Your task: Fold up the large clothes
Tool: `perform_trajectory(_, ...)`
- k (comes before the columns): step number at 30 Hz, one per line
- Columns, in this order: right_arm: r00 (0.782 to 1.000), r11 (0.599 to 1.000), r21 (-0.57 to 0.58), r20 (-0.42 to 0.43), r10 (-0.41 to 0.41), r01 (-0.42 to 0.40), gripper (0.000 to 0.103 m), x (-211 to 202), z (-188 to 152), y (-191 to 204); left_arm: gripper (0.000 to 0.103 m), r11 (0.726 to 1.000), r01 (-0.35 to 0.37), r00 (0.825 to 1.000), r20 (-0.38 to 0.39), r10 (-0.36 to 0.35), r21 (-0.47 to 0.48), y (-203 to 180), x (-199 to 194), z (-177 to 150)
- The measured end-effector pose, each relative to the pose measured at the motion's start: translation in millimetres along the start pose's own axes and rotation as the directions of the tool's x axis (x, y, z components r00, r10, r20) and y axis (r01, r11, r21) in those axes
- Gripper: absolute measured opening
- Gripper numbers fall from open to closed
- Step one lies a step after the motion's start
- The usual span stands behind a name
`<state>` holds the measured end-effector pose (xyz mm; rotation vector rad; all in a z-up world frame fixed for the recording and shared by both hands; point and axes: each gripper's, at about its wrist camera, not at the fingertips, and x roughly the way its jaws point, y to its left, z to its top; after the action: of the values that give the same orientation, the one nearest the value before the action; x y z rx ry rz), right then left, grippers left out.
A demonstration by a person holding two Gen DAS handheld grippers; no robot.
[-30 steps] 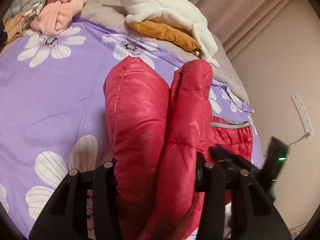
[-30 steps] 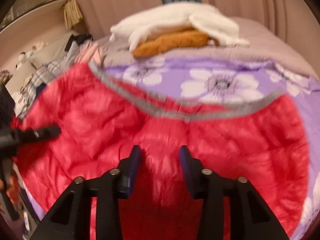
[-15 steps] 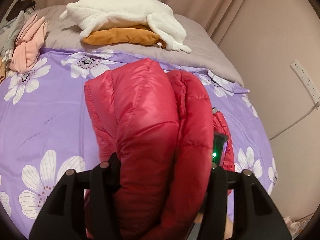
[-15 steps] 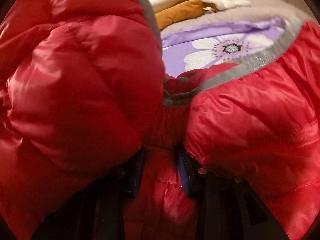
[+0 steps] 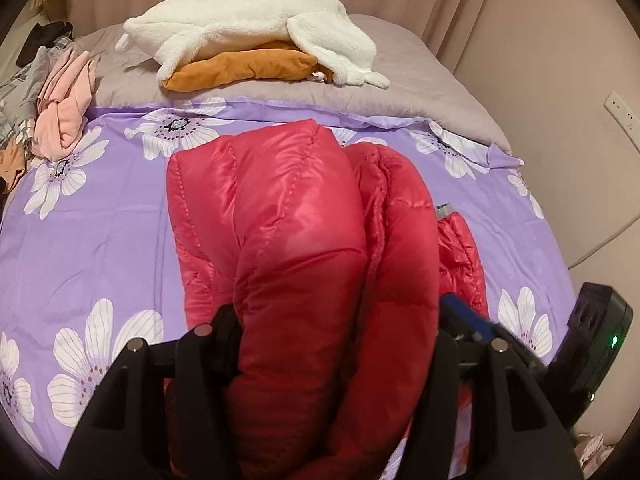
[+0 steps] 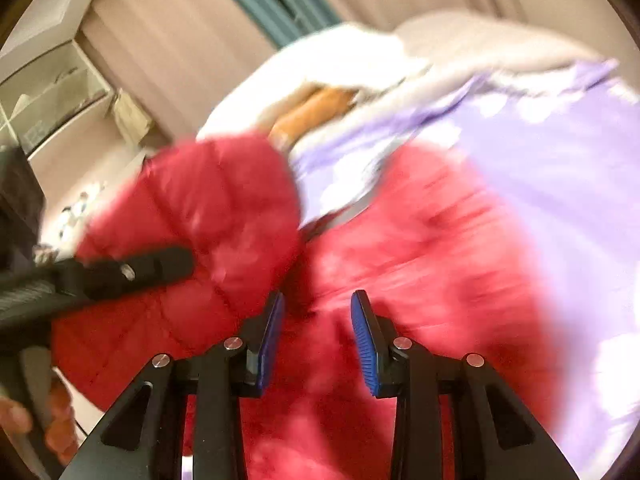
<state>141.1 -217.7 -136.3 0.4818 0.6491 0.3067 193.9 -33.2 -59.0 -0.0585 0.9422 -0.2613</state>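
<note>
A red puffer jacket [image 5: 304, 248] lies bunched on the purple flowered bedsheet [image 5: 92, 232]. My left gripper [image 5: 336, 332] is closed around a thick fold of the jacket, which fills the gap between its fingers and hides the pads. In the blurred right wrist view the jacket [image 6: 400, 248] spreads below my right gripper [image 6: 316, 336], whose blue pads [image 6: 366, 340] stand apart with nothing between them. The left gripper's finger [image 6: 132, 268] shows there at the left, pressed on the jacket. The right gripper's body [image 5: 596, 336] shows at the right edge of the left wrist view.
A white fleece [image 5: 248, 28] over an orange cushion [image 5: 244, 68] lies on the grey blanket [image 5: 420, 72] at the head of the bed. A pile of pink and grey clothes [image 5: 60, 96] sits at the far left. A wall [image 5: 560, 80] borders the bed's right side.
My right gripper has let go of the jacket, opened and pulled back to the right. My left gripper still holds the fold, now lower toward the bed.
</note>
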Motion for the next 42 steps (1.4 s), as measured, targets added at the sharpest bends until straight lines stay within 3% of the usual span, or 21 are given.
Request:
perform_trajectory(3, 0.998, 0.998, 0.055, -0.058, -0.041, 0.044, 0.035, 14, 4, -28, 0.059, 1.000, -0.005, 1.000, 0.009, 0.005, -0.022, -11, 2, 0)
perform_trajectory(7, 0.992, 0.985, 0.173, -0.128, 0.019, 0.004, 0.035, 51, -6, -52, 0.072, 0.998, -0.009, 1.000, 0.026, 0.011, -0.059, -23, 10, -1)
perform_trajectory(13, 0.987, 0.985, 0.175, -0.154, 0.044, -0.017, 0.035, 67, -5, -56, 0.085, 0.999, -0.010, 1.000, 0.019, 0.010, -0.042, -55, 34, -8)
perform_trajectory(15, 0.985, 0.975, 0.212, -0.146, 0.094, -0.062, 0.035, 67, -2, -67, 0.090, 1.000, -0.006, 1.000, 0.011, 0.006, -0.013, -68, 38, -11)
perform_trajectory(18, 0.981, 0.938, 0.319, -0.093, 0.171, -0.133, 0.035, 49, -2, -92, 0.103, 0.997, 0.072, 0.997, -0.022, -0.071, 0.035, -81, 40, -14)
perform_trajectory(22, 0.973, 0.900, 0.381, 0.003, 0.229, -0.213, 0.035, 14, -1, -110, 0.101, 0.987, 0.131, 0.991, -0.021, -0.129, 0.092, -88, 36, -17)
perform_trajectory(24, 0.967, 0.888, 0.386, 0.053, 0.249, -0.250, 0.044, 1, 5, -113, 0.101, 0.976, 0.207, 0.978, -0.025, -0.206, 0.074, -82, 35, -18)
perform_trajectory(26, 0.949, 0.872, 0.377, 0.091, 0.302, -0.313, 0.047, -10, 9, -111, 0.101, 0.945, 0.325, 0.946, -0.029, -0.324, 0.042, -72, 32, -19)
perform_trajectory(28, 0.927, 0.850, 0.373, 0.097, 0.362, -0.371, 0.050, -9, 15, -105, 0.101, 0.924, 0.383, 0.924, -0.034, -0.382, 0.025, -68, 30, -20)
perform_trajectory(30, 0.921, 0.848, 0.369, 0.061, 0.386, -0.380, 0.062, -2, 23, -94, 0.101, 0.911, 0.412, 0.911, -0.028, -0.411, 0.017, -64, 27, -22)
perform_trajectory(34, 0.903, 0.831, 0.394, -0.009, 0.430, -0.392, 0.064, 16, 25, -82, 0.101, 0.873, 0.486, 0.873, -0.022, -0.487, -0.027, -58, 23, -24)
perform_trajectory(38, 0.875, 0.802, 0.408, -0.012, 0.483, -0.437, 0.067, 16, 24, -75, 0.102, 0.842, 0.538, 0.842, -0.016, -0.539, -0.046, -58, 18, -23)
perform_trajectory(40, 0.844, 0.761, 0.439, -0.012, 0.536, -0.478, 0.072, 18, 22, -76, 0.102, 0.836, 0.547, 0.836, -0.018, -0.548, -0.049, -59, 17, -22)
perform_trajectory(42, 0.840, 0.757, 0.447, -0.023, 0.542, -0.476, 0.072, 21, 22, -77, 0.102, 0.830, 0.556, 0.830, -0.021, -0.557, -0.052, -58, 17, -22)
